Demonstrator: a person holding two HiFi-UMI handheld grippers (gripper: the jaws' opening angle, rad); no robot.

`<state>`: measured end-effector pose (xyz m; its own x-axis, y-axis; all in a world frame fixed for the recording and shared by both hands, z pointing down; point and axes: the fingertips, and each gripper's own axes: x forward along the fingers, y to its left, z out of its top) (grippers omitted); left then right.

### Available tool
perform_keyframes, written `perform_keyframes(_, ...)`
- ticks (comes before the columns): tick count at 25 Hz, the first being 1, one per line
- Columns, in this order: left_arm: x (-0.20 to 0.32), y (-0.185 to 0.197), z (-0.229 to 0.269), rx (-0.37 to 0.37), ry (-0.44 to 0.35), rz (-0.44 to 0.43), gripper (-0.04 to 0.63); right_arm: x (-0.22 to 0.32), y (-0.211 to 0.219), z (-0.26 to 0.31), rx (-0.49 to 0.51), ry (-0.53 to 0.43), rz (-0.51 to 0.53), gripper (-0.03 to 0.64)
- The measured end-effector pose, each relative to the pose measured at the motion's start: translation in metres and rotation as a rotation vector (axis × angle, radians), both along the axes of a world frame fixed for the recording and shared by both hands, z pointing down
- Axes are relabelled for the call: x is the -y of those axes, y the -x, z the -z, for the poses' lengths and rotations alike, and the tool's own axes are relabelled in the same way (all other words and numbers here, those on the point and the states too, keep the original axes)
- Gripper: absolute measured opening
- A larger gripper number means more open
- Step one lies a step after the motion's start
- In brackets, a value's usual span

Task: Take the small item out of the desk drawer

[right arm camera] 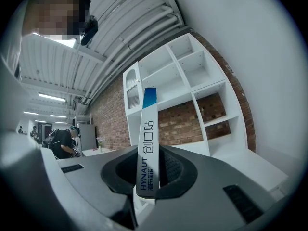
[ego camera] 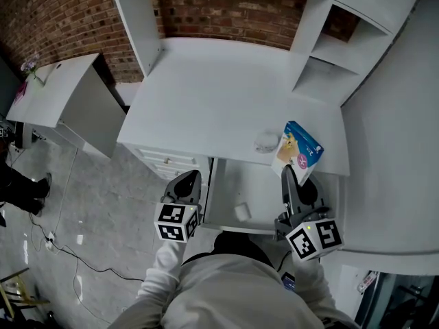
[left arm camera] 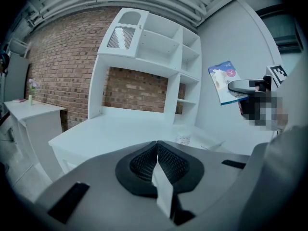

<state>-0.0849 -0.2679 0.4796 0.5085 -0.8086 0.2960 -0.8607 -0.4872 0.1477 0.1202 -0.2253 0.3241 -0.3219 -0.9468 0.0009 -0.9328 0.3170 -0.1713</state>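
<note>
The small box [ego camera: 297,148] is gripped by its flat faces between the narrowly set pads of the right gripper [ego camera: 289,178], so the thin carton is judged unlikely to slip. It is held above the open drawer's [ego camera: 230,184] right rear corner, clear of it, which suggests the removal is done. A small white block [ego camera: 241,212] is seen inside the drawer. The left gripper [ego camera: 186,181] is held empty just beside the drawer's left front, its jaws together.

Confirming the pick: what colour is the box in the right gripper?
Box: blue and white; head view.
</note>
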Motion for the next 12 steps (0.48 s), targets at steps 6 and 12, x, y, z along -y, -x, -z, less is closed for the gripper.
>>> perform_keyframes(6, -0.0004, 0.0013, 0.0007, -0.003, 0.001, 0.004, 0.02, -0.0007, -0.0002, 0.0017, 0.001, -0.003, -0.005, 0.078)
perform_keyframes(12, 0.002, 0.0014, 0.0044, -0.008, -0.006, 0.008, 0.02, 0.0004, 0.0007, -0.0009, 0.002, 0.007, 0.0, 0.078)
